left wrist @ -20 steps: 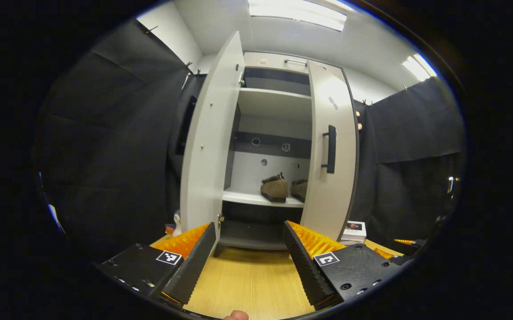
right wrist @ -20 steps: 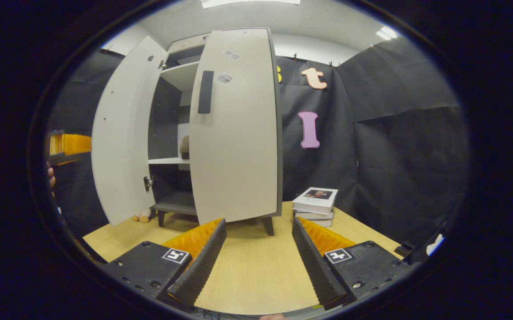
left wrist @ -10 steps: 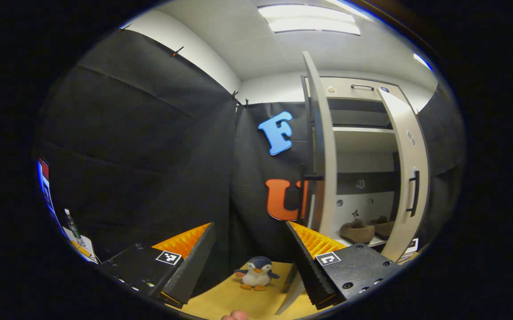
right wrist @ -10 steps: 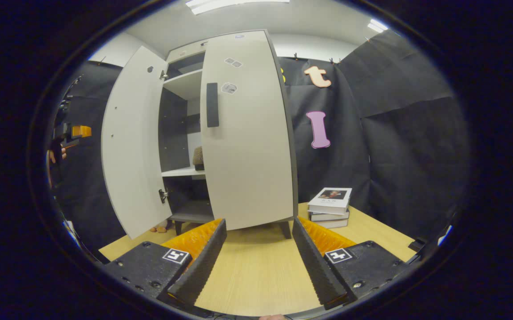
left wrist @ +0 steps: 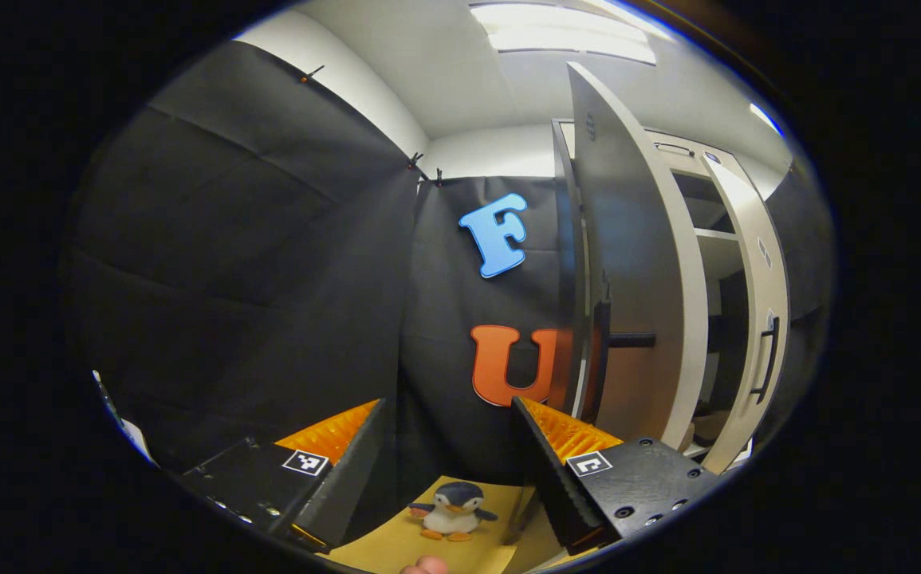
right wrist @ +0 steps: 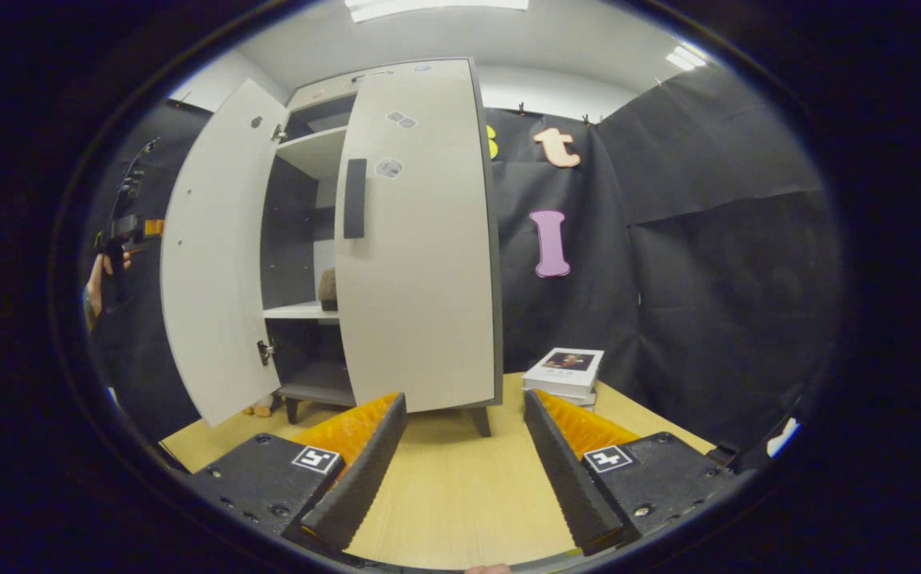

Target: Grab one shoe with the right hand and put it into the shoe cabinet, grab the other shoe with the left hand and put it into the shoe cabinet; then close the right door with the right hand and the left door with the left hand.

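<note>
The shoe cabinet (right wrist: 324, 151) stands on the wooden table. Its left door (right wrist: 205, 263) hangs wide open, and its right door (right wrist: 420, 239), with a dark handle (right wrist: 354, 198), is ajar. One brown shoe (right wrist: 327, 288) peeks out on the middle shelf between the doors. My left gripper (left wrist: 448, 466) is open and empty beside the outer face of the left door (left wrist: 635, 263), whose handle (left wrist: 627, 340) sticks out just above my right finger. The right door (left wrist: 755, 319) shows beyond it. My right gripper (right wrist: 460, 470) is open and empty, low over the table in front of the right door.
A penguin toy (left wrist: 450, 510) sits on the table close below the left gripper. A stack of books (right wrist: 568, 371) lies right of the cabinet. At the far left of the right gripper view, a hand (right wrist: 97, 279) holds the other gripper behind the open door.
The left gripper has swung left, from facing the shelves to the outer side of the left door. The right gripper has barely shifted. Both doors stand as before.
</note>
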Available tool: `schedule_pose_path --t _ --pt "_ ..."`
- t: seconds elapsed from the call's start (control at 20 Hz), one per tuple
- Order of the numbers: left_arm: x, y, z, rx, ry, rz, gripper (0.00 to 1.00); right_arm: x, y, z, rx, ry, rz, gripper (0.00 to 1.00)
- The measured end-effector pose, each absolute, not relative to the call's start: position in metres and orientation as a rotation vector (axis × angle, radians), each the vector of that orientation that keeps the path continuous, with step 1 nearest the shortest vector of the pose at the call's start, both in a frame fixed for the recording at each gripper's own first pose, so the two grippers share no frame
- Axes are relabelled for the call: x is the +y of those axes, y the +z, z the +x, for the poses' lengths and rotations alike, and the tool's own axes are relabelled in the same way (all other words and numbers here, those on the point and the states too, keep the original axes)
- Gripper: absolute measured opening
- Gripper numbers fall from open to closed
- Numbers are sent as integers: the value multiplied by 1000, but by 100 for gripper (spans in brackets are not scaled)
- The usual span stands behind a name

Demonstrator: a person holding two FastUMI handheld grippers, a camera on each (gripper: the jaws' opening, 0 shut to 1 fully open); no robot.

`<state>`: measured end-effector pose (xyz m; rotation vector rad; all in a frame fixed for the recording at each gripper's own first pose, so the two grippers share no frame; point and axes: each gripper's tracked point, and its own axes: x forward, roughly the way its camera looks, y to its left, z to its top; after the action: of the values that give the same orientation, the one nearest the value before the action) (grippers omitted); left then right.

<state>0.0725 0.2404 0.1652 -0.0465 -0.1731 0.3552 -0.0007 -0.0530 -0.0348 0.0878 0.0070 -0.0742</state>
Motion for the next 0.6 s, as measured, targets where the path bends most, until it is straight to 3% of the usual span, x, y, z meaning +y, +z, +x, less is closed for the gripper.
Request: schedule_pose_path --t 0.3,0.6 --pt "211 159 77 -155 292 -103 93 -45 -27 5 -14 -59 69 96" --pt "133 165 98 -149 140 -90 93 -48 -21 6 -22 -48 53 96"
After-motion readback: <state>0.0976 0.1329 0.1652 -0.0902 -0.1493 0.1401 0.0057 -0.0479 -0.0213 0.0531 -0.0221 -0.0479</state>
